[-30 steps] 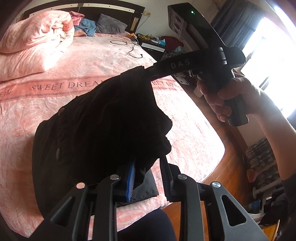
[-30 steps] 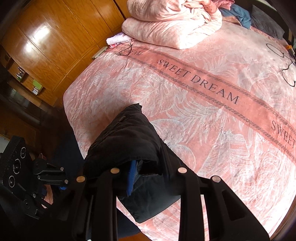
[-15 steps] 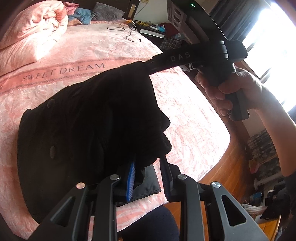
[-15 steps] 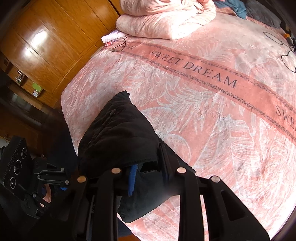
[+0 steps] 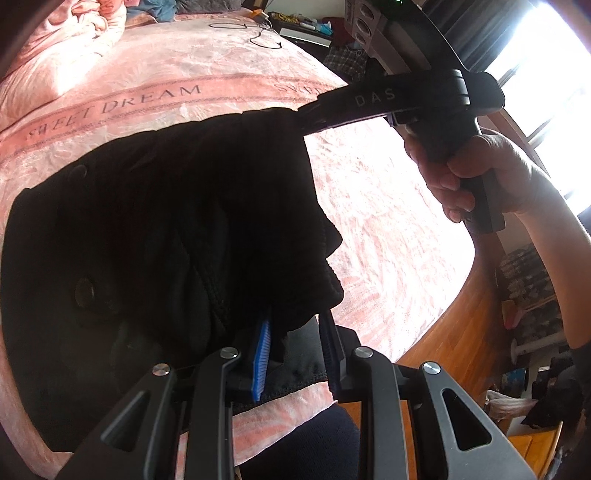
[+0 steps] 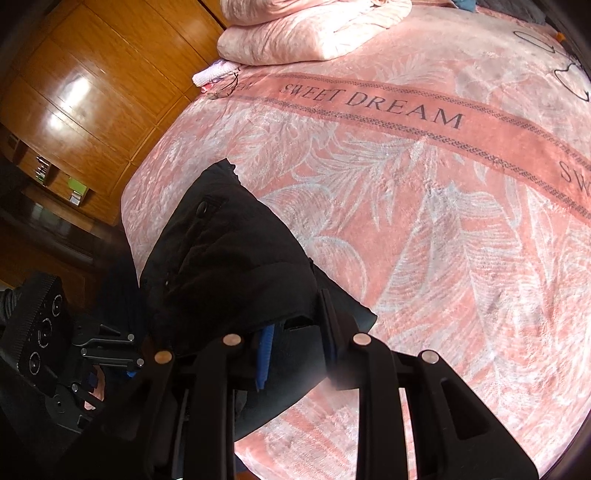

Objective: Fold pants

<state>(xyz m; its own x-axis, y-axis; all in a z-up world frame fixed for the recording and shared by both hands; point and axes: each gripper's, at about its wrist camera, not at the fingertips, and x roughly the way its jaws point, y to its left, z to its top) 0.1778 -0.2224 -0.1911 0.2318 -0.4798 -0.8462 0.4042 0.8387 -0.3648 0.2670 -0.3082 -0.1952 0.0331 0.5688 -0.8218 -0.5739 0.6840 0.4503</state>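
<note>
Left wrist view: black pants (image 5: 155,229), soft, limp, thick-folded, best taken by an edge; left claw (image 5: 295,354) and right claw (image 5: 306,118) each clamped on bunched cloth.

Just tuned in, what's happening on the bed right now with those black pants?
A person is folding black pants on a bed with a pink "SWEET DREAM" blanket, holding a gripper in each hand. The left gripper is clamped on a bunched edge of the fabric, and the right gripper is clamped on another edge. Part of the pants lies on the blanket near the bed's edge. A folded pink duvet sits farther back.
</note>
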